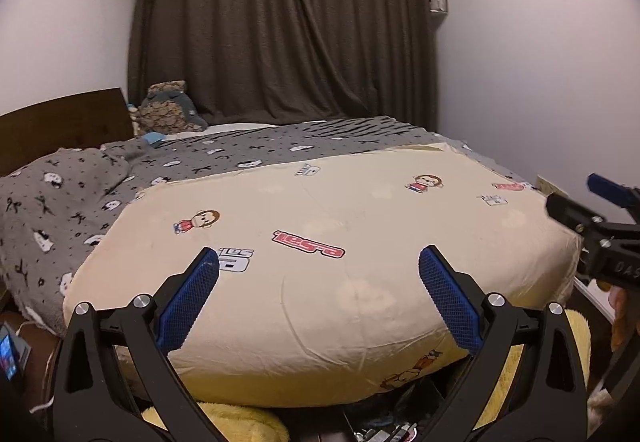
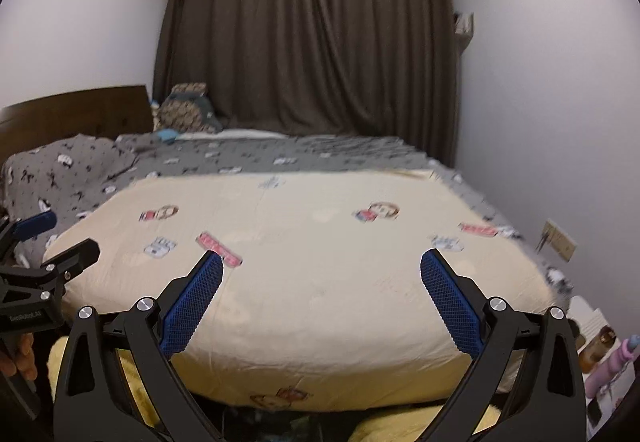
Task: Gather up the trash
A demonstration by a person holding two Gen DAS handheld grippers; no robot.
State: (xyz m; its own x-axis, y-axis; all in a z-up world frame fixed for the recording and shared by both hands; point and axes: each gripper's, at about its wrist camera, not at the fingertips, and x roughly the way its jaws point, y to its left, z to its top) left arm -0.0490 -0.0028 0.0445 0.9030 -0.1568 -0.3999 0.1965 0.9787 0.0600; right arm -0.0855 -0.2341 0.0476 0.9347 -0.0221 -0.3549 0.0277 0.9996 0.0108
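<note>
My left gripper (image 1: 319, 262) is open and empty, held above the foot of a bed covered by a cream quilt (image 1: 320, 226) with cartoon prints. My right gripper (image 2: 321, 265) is also open and empty, over the same cream quilt (image 2: 312, 242). Each gripper shows at the edge of the other's view: the right one in the left wrist view (image 1: 592, 210), the left one in the right wrist view (image 2: 44, 242). No piece of trash shows plainly on the quilt. Some dark clutter (image 1: 384, 426) lies on the floor below the bed's foot, too dim to identify.
A grey patterned blanket (image 1: 72, 194) covers the bed's far half, with a plush toy (image 1: 168, 110) by the wooden headboard (image 1: 60, 118). Dark curtains (image 1: 280, 22) hang behind. Yellow fleece (image 1: 240, 422) lies below the bed's foot. Bottles (image 2: 600, 346) stand at the right.
</note>
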